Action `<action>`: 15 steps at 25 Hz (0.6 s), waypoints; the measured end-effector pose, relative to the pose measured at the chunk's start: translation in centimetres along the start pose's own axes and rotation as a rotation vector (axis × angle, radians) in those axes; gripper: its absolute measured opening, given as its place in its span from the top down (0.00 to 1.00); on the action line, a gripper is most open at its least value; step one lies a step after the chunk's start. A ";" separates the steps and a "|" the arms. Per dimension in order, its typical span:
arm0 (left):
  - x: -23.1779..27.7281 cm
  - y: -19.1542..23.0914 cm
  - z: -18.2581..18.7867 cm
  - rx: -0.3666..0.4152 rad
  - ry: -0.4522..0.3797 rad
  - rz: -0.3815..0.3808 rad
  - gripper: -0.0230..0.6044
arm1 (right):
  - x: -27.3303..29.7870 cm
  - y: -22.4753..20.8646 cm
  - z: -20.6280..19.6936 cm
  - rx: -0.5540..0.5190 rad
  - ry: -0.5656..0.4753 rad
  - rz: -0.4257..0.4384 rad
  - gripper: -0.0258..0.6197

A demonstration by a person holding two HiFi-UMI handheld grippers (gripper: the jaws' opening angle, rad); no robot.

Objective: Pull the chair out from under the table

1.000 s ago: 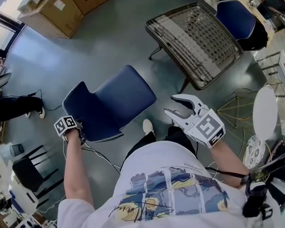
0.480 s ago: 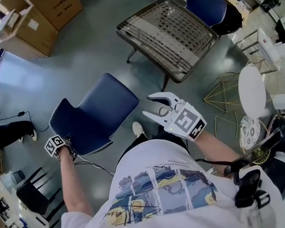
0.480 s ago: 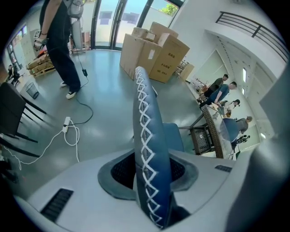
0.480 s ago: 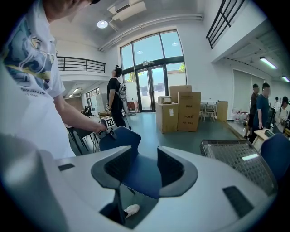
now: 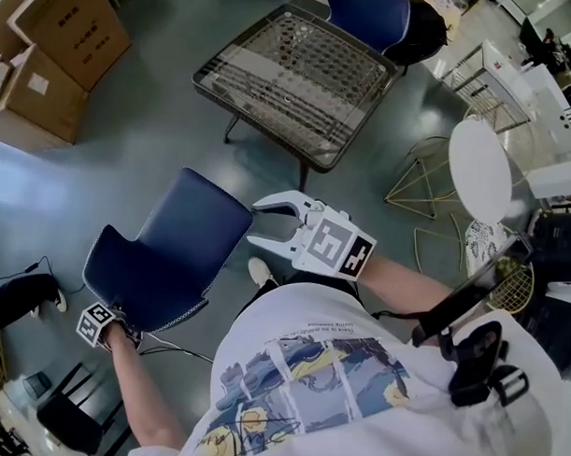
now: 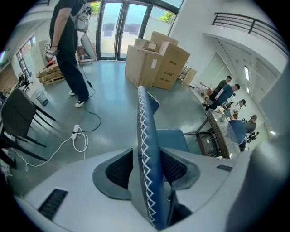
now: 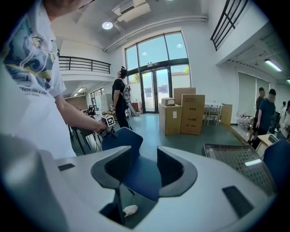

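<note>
- The blue chair stands out on the grey floor, clear of the desk. A strip of bare floor lies between the front edge of the seat and the desk's near edge.
- My left tool is at the top edge of the chair back. Its jaws are opening, with the white-stitched rim between the pads. The pads sit close on either side, and I cannot see them pressing on it.
- My right tool hangs empty with its jaws apart, just beside the near corner of the seat and above my white shoe. It touches nothing.
- Open room: the floor to the left of the chair and of the desk is wide and bare, out to the cardboard boxes well off at the far left.
- Behind the chair back the room is tighter. A black chair stands near, and a white cable trails over the floor there.
- A second blue chair is at the desk's far edge.
- To my right, gold wire frames and a round white top stand close together near the desk's right corner.
</note>
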State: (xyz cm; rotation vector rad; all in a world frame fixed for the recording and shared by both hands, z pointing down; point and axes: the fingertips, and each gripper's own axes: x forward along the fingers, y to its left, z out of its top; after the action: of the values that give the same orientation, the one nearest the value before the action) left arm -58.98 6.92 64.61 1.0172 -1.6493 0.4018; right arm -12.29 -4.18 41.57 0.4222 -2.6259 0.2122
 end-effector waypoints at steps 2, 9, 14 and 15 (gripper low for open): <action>-1.2 -0.4 0.4 0.017 -0.043 0.009 0.69 | -0.2 -0.4 0.2 -0.011 -0.005 0.004 0.71; -6.8 -4.2 1.3 0.079 -0.243 -0.057 0.69 | -0.7 -1.8 1.2 -0.054 -0.020 0.058 0.71; -12.1 -8.2 0.2 0.201 -0.367 -0.003 0.69 | -1.1 -2.6 2.0 -0.115 -0.030 0.142 0.71; -13.2 -9.6 -0.3 0.214 -0.395 -0.010 0.69 | -1.3 -2.8 2.0 -0.126 -0.033 0.162 0.71</action>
State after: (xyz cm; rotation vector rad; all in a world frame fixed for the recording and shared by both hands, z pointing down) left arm -50.93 7.05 50.46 1.3281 -1.9809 0.3935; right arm -11.05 -6.93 39.43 0.1723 -2.6885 0.0914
